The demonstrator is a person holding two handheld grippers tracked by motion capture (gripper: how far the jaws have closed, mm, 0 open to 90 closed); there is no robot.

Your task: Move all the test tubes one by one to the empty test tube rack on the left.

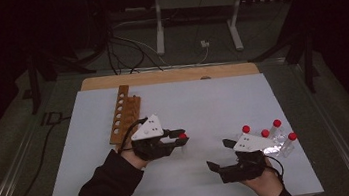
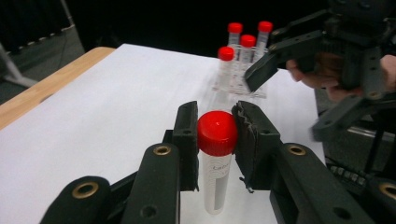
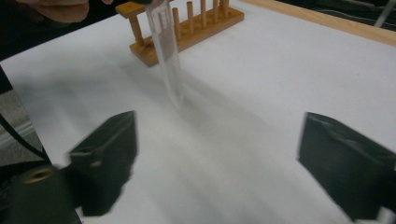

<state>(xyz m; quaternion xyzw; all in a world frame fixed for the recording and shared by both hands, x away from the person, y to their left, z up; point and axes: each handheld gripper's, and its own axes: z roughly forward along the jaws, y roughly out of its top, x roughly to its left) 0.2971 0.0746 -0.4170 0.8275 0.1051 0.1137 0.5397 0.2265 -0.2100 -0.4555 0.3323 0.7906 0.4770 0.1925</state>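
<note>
Clamped between the left tongs (image 2: 217, 140) is a red-capped tube (image 2: 215, 172), gripped at the cap, its long axis near vertical with the clear body hanging down toward the white desk (image 2: 93, 116); whether its foot touches the surface cannot be told. In the high view the left tongs (image 1: 181, 136) are seen mid-desk with the tube's red cap at their tips, and the wooden rack (image 1: 123, 113) lies just behind and to the person's left of them, its row of holes running away from the person. That is the relation judged to matter next: the rack sits on the left hand's side, so the left hand is the nearer one for the insertion, and the tube already stands roughly in line with the holes' axis. The right tongs (image 1: 218, 154) are seen released, jaws spread wide with nothing between them, held low over the desk to the right. Beside them four more red-capped tubes (image 1: 272, 134) stand in a clear holder (image 1: 277, 148). From the right gripper view the held tube (image 3: 167, 60) and the rack (image 3: 187, 28) are visible ahead, blurred. No obstacle is seen between the held tube and the rack.
</note>
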